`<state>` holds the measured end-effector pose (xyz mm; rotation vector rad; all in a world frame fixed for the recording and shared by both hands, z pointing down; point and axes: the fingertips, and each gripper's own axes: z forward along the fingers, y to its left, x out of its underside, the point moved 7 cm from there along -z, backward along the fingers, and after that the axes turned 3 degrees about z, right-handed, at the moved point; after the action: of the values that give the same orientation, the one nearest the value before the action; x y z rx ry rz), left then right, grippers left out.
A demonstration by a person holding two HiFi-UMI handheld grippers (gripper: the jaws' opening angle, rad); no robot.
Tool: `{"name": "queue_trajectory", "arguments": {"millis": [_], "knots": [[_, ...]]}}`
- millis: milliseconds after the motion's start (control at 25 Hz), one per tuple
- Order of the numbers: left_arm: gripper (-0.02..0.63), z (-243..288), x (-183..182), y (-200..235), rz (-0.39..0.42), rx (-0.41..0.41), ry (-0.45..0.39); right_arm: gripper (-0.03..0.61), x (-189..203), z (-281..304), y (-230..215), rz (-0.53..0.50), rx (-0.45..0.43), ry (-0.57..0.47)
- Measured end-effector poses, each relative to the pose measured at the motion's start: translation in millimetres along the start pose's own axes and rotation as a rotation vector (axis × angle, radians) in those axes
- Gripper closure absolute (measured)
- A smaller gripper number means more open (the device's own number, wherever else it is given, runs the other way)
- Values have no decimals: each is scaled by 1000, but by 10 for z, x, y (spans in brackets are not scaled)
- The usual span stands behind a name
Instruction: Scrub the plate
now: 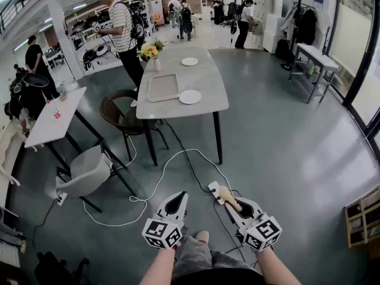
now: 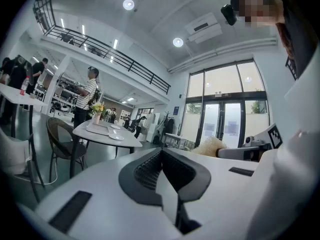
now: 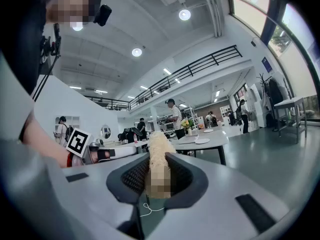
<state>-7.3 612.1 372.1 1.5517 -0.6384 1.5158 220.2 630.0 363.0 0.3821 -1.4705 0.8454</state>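
Two white plates lie on the grey table (image 1: pixel 205 79) far ahead, one (image 1: pixel 190 97) near its front end and one (image 1: pixel 189 62) further back. The near plate (image 2: pixel 116 137) shows in the left gripper view, and a plate (image 3: pixel 202 141) shows in the right gripper view. Both grippers hang low over the floor, well short of the table. My right gripper (image 1: pixel 237 208) is shut on a beige fibrous scrubber (image 1: pixel 227 196) that sticks out past its jaws (image 3: pixel 158 149). My left gripper (image 1: pixel 180 198) is shut and holds nothing.
A grey tray (image 1: pixel 163 88) and a vase of flowers (image 1: pixel 150 52) share the table. A wicker chair (image 1: pixel 122 114) stands at its left, then a grey chair (image 1: pixel 89 171) and a white table (image 1: pixel 56 117). White cables (image 1: pixel 178 159) cross the floor. Several people stand behind.
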Motion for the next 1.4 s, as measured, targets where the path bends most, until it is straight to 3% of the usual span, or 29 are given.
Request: {"name": "queue_trajectory", "arguments": {"millis": [520,1080,1400], "knots": [[601,139,39,334,1,-31,35,499,24,263,-297,26,49,0],[601,928,-202,1387,-28,12,68,499,-201,1506,-743,84,42,-5],[601,1437,-340,2029,-17,82,87,497,-269,2267,-1018,129,64,-27]]}}
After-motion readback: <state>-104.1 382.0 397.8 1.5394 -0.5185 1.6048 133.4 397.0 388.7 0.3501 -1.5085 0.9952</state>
